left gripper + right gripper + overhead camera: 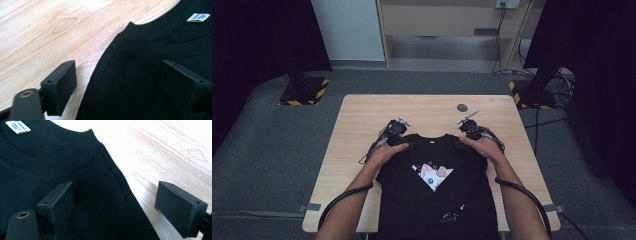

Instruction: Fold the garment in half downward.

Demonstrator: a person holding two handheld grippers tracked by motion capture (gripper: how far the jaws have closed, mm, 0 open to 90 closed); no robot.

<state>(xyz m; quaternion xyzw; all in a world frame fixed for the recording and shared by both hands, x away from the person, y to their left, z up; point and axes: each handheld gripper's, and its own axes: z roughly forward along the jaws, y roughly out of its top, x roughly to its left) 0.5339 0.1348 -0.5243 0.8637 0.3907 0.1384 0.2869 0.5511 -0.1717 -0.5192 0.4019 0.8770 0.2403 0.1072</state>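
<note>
Resting at the shoulders of a black sweatshirt (434, 185) spread on a wooden table (357, 130), a person's two grippers frame its collar. At left, the left gripper (117, 82) has its jaws spread wide, straddling the shoulder seam without pinching it. At right, the right gripper (115, 205) likewise stands agape over the opposite shoulder edge, gripping nothing.

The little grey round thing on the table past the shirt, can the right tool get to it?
Probably yes. The grey round thing lies on bare wood of the table, just beyond the right tool, with nothing between them. That tool's jaws stand open over the shirt's shoulder edge, gripping nothing.
</note>
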